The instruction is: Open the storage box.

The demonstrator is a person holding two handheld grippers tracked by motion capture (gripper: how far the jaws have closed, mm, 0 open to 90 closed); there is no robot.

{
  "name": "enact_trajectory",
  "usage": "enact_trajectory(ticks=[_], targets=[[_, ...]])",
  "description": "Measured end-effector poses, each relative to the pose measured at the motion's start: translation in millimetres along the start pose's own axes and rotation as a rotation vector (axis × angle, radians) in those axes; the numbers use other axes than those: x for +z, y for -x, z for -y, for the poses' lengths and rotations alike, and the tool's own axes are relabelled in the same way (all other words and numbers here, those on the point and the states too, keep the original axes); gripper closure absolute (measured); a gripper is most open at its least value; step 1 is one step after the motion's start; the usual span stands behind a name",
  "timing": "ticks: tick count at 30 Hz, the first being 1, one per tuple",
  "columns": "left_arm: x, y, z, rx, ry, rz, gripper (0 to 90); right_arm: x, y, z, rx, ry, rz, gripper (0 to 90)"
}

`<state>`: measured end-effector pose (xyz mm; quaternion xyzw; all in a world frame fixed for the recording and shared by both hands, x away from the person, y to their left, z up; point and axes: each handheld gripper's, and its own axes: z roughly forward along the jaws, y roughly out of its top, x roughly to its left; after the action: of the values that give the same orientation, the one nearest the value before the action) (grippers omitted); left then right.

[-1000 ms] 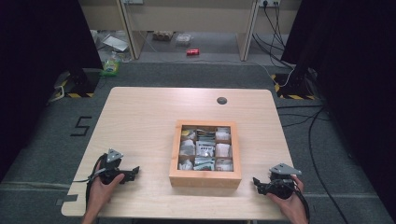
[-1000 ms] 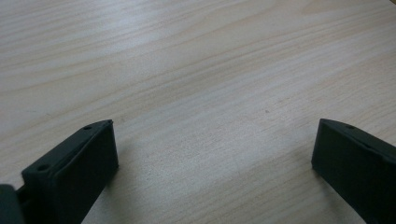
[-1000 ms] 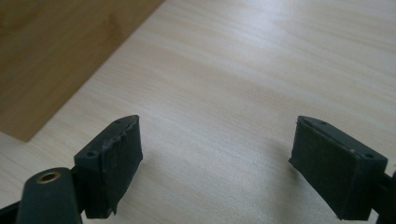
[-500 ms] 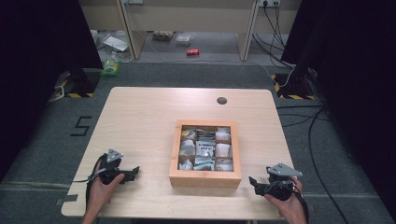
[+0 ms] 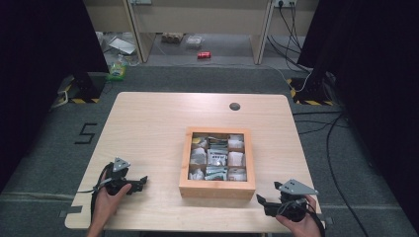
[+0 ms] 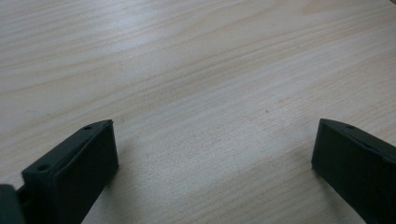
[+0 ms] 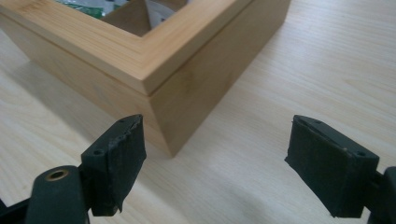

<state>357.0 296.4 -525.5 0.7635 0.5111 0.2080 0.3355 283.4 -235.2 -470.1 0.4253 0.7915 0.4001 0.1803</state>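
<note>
A square wooden box (image 5: 217, 189) sits right of the table's middle, divided into compartments that hold several small packets (image 5: 216, 158). My left gripper (image 5: 142, 181) rests near the front left edge, held by a hand, pointing right toward the box. Its jaws are open over bare wood (image 6: 215, 116) with nothing between them. My right gripper (image 5: 262, 202) lies at the front right, pointing left at the box's near corner (image 7: 168, 121). Its jaws are open and empty, and the corner stands just ahead of the left fingertip (image 7: 121, 154).
The light wooden table (image 5: 148, 128) has a dark round grommet (image 5: 234, 106) near its far edge. Bare tabletop stretches left of and behind the box. Beyond the table, a grey floor holds cables, a red item (image 5: 203, 55) and clutter under a bench.
My right gripper has edged slightly left toward the box's corner. The left gripper has not moved.
</note>
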Motion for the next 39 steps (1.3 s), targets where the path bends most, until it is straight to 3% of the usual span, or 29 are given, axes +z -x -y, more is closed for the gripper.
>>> enact_trajectory(ticks=[9,25,39], targets=[[0.0,0.0,0.0,0.000,0.000,0.000,0.0,2.3,-9.4,-2.3,-0.013,0.018,-0.034,25.4],[0.0,0.0,0.0,0.000,0.000,0.000,0.0,12.2,-17.2,-5.5,-0.042,0.058,-0.057,46.4],[0.0,0.0,0.0,0.000,0.000,0.000,0.0,18.5,-21.3,-7.6,-0.031,0.068,-0.094,50.0]])
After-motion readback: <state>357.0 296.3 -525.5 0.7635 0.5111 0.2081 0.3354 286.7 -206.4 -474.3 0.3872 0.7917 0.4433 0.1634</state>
